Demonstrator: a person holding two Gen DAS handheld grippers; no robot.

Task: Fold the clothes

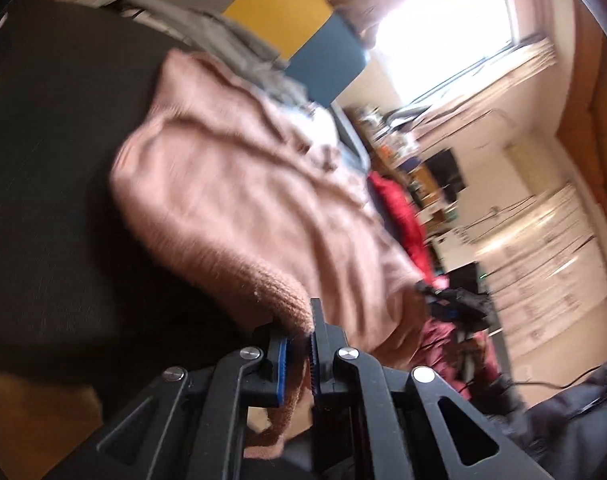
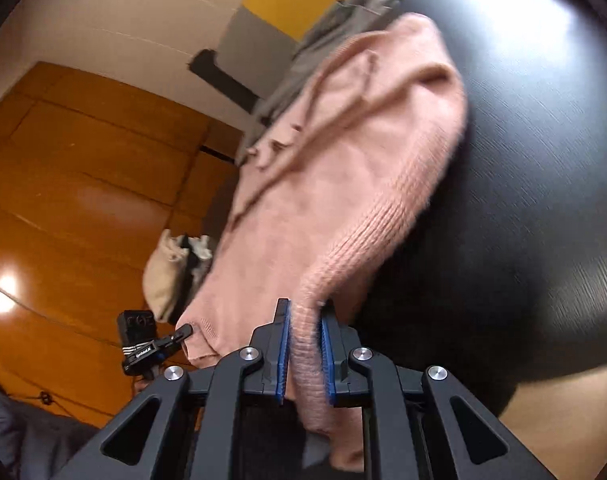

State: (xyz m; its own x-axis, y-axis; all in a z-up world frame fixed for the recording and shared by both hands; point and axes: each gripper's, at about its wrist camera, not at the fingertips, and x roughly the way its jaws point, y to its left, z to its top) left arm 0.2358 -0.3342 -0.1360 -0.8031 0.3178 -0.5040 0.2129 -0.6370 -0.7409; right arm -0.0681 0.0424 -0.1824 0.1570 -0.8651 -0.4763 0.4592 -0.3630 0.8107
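Both grippers, the left gripper (image 1: 299, 354) and the right gripper (image 2: 306, 354), were clenched on the near ribbed hem of the pink sweater (image 2: 343, 152) lying on the black table (image 2: 543, 160), so the next move probably needed 2 level hands carrying the hem toward the far side.

The pink sweater (image 2: 343, 152) is fuzzy ribbed knit. The table (image 2: 543, 160) is dark wood-grain with a soft sheen. The floor (image 2: 83, 200) is glossy orange wood. Each claw (image 2: 306, 344) looks like matt black plastic, with ridged blue pads (image 2: 282, 360) and shiny metal rivets.
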